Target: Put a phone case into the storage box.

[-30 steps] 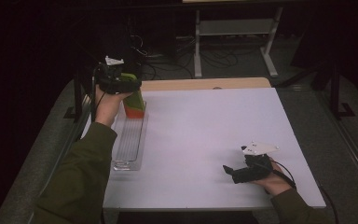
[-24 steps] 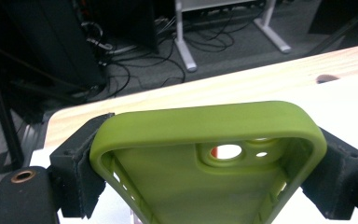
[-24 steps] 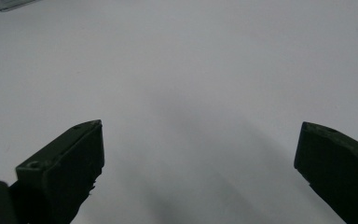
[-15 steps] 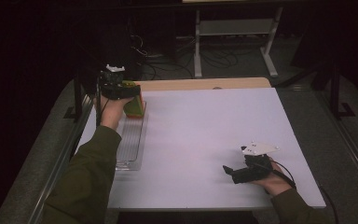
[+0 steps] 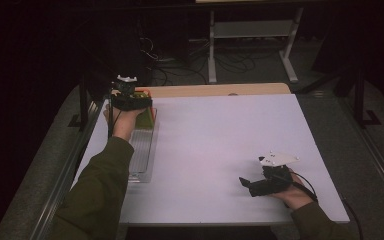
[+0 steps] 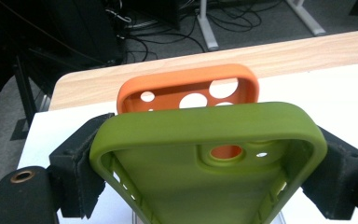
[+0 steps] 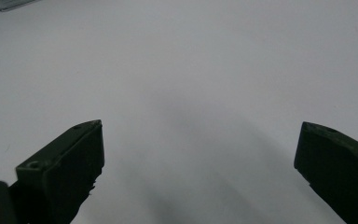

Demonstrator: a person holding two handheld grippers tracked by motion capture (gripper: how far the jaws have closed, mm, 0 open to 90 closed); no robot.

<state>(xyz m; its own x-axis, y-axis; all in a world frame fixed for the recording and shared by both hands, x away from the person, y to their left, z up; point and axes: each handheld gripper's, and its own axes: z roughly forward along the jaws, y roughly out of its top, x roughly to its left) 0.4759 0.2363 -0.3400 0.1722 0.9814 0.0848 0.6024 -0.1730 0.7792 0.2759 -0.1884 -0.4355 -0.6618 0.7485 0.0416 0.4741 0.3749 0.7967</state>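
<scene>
My left gripper (image 5: 139,106) is shut on a green phone case (image 6: 209,154), its pads pressing the case's two long sides. The case stands on edge over the far end of a clear slotted rack (image 5: 142,150). Just behind it an orange phone case (image 6: 186,88) stands upright, its camera holes showing. In the high view the green case (image 5: 150,116) peeks out under the gripper. My right gripper (image 5: 245,184) rests low at the table's near right, jaws wide open over bare white surface, with nothing between its fingertips (image 7: 70,163).
The white table top (image 5: 220,140) has a wooden strip (image 5: 215,90) along its far edge. Beyond it stand a metal stand (image 5: 250,35) and loose cables on the dark floor. A rail (image 5: 65,175) runs along the table's left side.
My left gripper has come down and moved away toward the far end of the rack with the green case. The right gripper has stayed put.
</scene>
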